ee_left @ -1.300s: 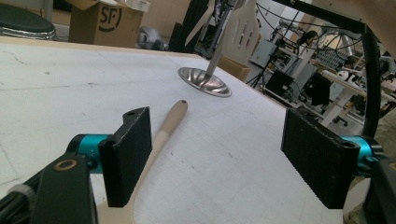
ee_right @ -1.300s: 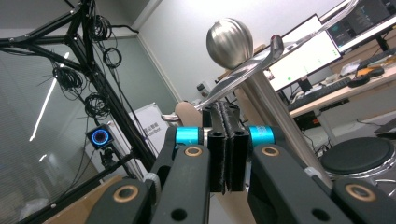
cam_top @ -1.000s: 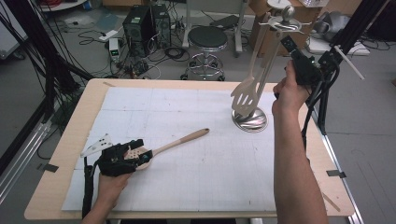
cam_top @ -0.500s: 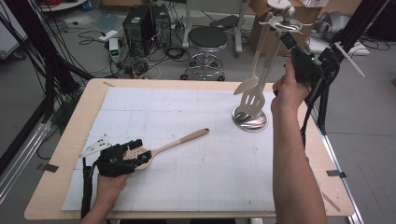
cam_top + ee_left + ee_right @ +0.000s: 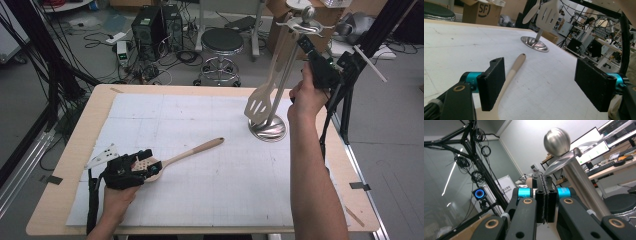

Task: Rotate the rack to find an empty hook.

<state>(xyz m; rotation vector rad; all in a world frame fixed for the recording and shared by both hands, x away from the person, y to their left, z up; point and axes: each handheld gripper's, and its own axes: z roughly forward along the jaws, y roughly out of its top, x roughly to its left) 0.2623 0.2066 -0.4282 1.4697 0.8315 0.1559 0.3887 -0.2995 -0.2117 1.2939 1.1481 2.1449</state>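
left gripper (image 5: 150,169): near left part of table, low at the sheet, jaws wide apart; left gripper view shows both pads with a clear gap
wooden spoon (image 5: 192,151): lies flat on white sheet, bowl end under/at left gripper, handle runs up-right toward table centre; in left gripper view (image 5: 511,72) handle passes just beside one jaw, not pinched
white sheet (image 5: 200,200): covers most of tabletop, faint grid lines
table (image 5: 60,200): light wood edge showing around the sheet
left hand (image 5: 117,197): comes in from bottom left, holding left gripper
utensil stand (image 5: 268,130): round metal base on sheet right of centre, thin pole rising to a ball top with hook arms; base also seen in left gripper view (image 5: 534,44)
slotted spatula (image 5: 262,102): pale wood, hanging from a stand hook, blade down, just above base
right gripper (image 5: 306,44): raised high at stand top, jaws pressed together; pads meet in right gripper view (image 5: 545,200), spatula handle tip appears pinched there, hard to confirm
right hand (image 5: 305,97): arm reaches up from bottom right, holding right gripper
stool (image 5: 221,42): on floor beyond far table edge
computer tower (image 5: 150,25): floor, far left, cables around it
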